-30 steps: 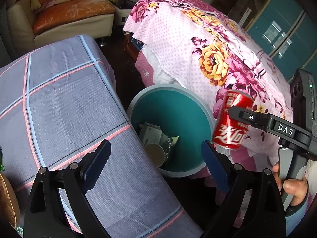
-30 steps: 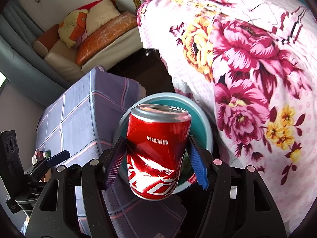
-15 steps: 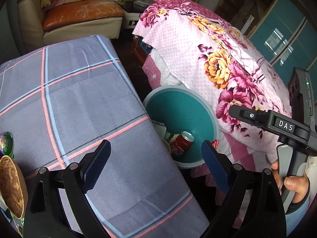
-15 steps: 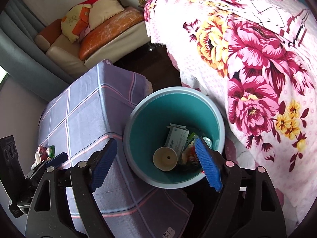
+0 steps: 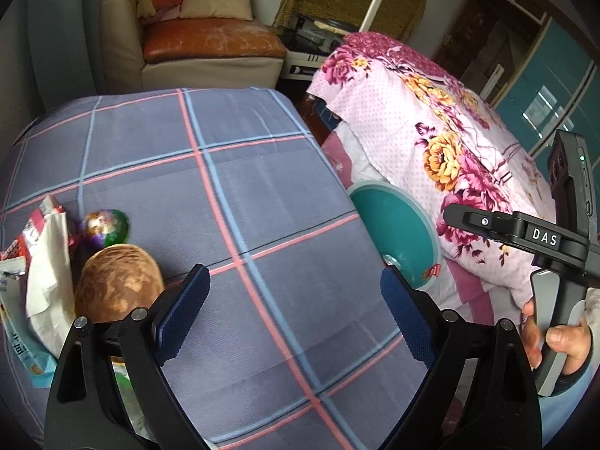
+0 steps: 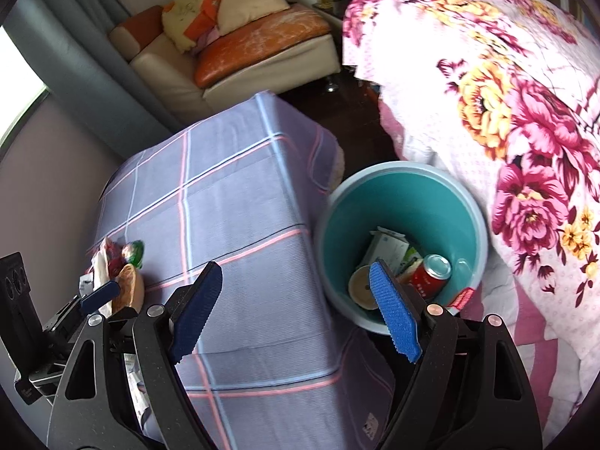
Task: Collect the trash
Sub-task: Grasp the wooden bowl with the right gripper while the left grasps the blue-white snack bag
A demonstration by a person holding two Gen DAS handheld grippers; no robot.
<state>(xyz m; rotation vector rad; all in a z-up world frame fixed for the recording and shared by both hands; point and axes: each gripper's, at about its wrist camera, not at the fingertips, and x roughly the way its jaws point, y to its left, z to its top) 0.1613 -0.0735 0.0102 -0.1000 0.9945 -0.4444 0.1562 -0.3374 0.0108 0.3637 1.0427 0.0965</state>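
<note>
Both our left gripper (image 5: pixel 294 317) and right gripper (image 6: pixel 296 309) gape empty. Left of the left fingers lies a crumpled white paper wrapper (image 5: pixel 47 285): light, limp; we'd pinch its bunched middle.

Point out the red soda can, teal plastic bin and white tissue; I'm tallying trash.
Red soda can (image 6: pixel 431 275), right wrist view, its side.
Teal plastic bin (image 6: pixel 397 202), right wrist view, inner wall.
White tissue (image 5: pixel 47 262), left wrist view, its middle.

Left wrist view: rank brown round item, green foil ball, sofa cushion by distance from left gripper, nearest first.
From the left gripper:
1. Brown round item, right beside its left finger, on the checked cloth.
2. Green foil ball, farther back-left.
3. Orange sofa cushion, far behind the table.
</note>
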